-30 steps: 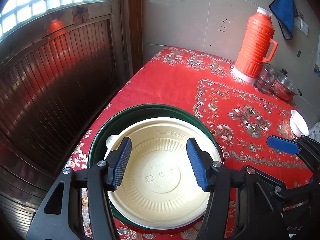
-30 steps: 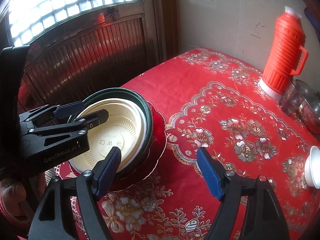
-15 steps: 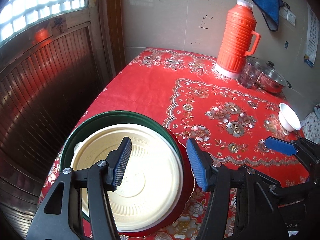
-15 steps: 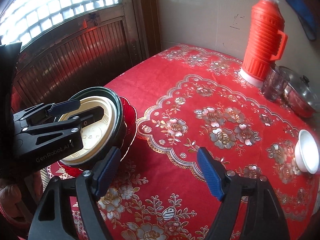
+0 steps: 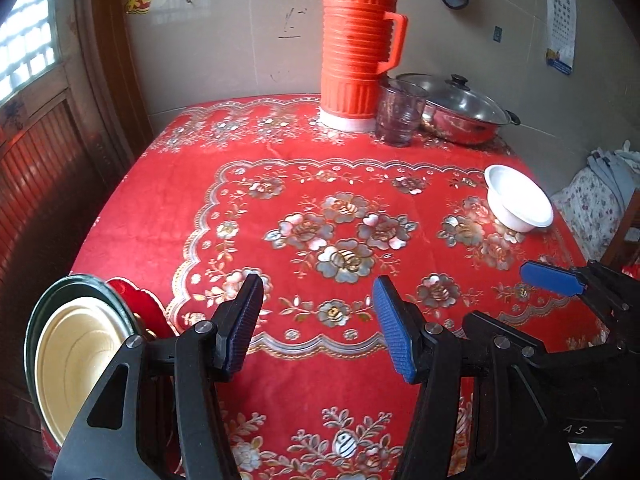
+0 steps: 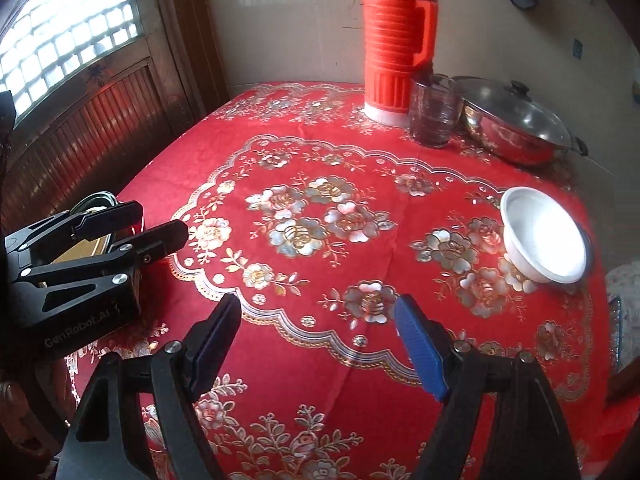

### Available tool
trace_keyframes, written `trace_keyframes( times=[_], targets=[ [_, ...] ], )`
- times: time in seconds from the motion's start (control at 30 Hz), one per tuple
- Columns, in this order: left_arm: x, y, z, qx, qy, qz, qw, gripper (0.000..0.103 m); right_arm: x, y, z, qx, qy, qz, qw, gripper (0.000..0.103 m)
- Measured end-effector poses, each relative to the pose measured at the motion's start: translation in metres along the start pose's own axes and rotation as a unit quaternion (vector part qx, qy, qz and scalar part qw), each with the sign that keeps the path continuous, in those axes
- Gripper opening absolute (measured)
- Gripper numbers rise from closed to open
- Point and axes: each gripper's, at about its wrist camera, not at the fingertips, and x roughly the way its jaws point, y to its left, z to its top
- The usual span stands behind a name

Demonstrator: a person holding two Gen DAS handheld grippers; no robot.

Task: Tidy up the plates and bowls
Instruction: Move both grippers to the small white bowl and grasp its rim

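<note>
A cream plate lies inside a dark green bowl on a red plate at the table's near left corner. A white bowl stands alone on the right side of the red tablecloth; it also shows in the right wrist view. My left gripper is open and empty, above the cloth to the right of the stack. My right gripper is open and empty over the near middle, with the white bowl ahead to its right. The left gripper's body hides most of the stack in the right wrist view.
An orange thermos, a glass cup and a lidded steel pot stand at the table's back by the wall. A wooden door is to the left. Bedding lies off the right edge.
Both grippers have swung right, away from the stack. The stack has slid to the left edge of the views and the white bowl has come closer. Both stay open.
</note>
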Motion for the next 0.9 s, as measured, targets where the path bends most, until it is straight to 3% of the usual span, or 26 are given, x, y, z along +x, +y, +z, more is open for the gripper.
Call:
trace_keyframes(
  times=[0.43,0.57,0.9],
  targets=[
    [0.056,-0.104,0.044,0.048,0.034,-0.063,0.9963,0.058,-0.015,-0.13,-0.016,0.095,0.0,-0.084,0.992,0.079],
    [0.073,-0.13,0.064,0.055,0.037,-0.074,0.995,0.058,-0.013,-0.167,-0.015,0.125,0.002,-0.086,0.988,0.079],
    [0.132,-0.175,0.099,0.057,0.088,-0.096,0.9899,0.058,0.002,-0.235,0.001,0.177,0.011,-0.082,0.981,0.079]
  ],
)
